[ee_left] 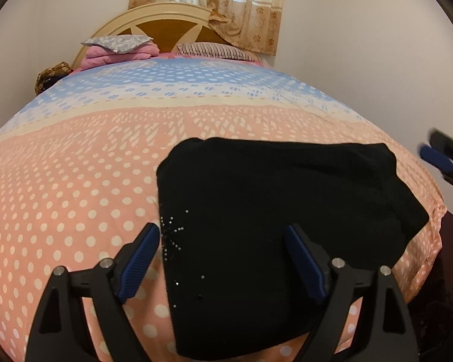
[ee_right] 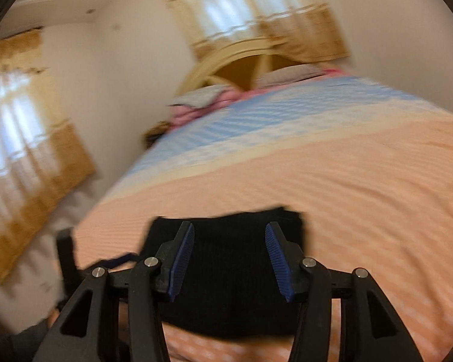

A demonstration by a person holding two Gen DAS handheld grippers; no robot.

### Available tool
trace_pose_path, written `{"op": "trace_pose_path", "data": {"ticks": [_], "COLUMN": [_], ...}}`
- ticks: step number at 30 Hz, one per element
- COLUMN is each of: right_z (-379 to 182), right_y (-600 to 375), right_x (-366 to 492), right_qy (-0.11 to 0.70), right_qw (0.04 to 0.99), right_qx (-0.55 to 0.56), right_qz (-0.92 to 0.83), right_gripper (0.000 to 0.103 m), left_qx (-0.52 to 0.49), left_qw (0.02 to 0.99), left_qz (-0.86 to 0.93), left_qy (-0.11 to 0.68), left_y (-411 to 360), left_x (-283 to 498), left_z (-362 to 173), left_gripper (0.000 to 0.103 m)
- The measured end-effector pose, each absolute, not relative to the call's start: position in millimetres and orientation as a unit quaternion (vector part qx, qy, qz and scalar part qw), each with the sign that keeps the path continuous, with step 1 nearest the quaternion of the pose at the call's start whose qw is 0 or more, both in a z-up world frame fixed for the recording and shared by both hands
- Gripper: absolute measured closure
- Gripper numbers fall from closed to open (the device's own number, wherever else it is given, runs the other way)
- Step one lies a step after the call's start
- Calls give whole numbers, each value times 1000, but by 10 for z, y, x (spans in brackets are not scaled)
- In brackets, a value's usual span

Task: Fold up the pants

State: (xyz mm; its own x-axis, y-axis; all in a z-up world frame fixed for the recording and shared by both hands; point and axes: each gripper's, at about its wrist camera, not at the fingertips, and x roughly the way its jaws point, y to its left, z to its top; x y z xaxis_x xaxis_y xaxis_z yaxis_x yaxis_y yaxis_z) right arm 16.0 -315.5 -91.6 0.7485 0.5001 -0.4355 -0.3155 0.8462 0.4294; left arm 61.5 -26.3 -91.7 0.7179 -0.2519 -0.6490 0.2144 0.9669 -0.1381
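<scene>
Both tongs (ee_left: 223, 235) (ee_right: 229, 235) agape, ribbed blue pads; black knit pants (ee_left: 271, 205) folded.

We see soft daylight glowing through the sheer cream patterned curtains (ee_left: 202, 3); the left wrist view is sharp, the right smeared by motion blur, both bowed with dark corners.

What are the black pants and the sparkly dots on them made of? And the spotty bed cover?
The black pants look like soft, matte knit fabric; faint ribbing shows in the right wrist view. The sparkly dots look like small rhinestones or metal studs, since they glint; which one is unclear. The polka-dot bed cover looks like smooth woven cloth with a slight sheen, perhaps cotton or polyester.
</scene>
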Motion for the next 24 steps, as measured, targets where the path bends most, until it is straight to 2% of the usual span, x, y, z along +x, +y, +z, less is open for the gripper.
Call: {"op": "trace_pose_path", "data": {"ticks": [7,14,17,24], "right_z": [-1491,-977,-872,-1165], "right_y": [-3198,-2880,-2422,-1411], "right_x": [784,869,1167,1944], "right_qy": [374,379,423,541], "right_qw": [895,895,862,780], "right_qx": [182,131,121,108], "right_qz": [160,195,252,295], "right_gripper": [52,52,52,52], "left_qx": [-33,-62,-54,-78], "left_qw": [918,918,918,912], "left_qz": [-137,-150,-149,-160], "left_qy": [371,362,365,370], "left_y": [-240,-63,-11,98], "left_x": [597,438,419,416], "left_z": [-1047,-995,-1019,-1097], "left_gripper": [14,14,14,13]}}
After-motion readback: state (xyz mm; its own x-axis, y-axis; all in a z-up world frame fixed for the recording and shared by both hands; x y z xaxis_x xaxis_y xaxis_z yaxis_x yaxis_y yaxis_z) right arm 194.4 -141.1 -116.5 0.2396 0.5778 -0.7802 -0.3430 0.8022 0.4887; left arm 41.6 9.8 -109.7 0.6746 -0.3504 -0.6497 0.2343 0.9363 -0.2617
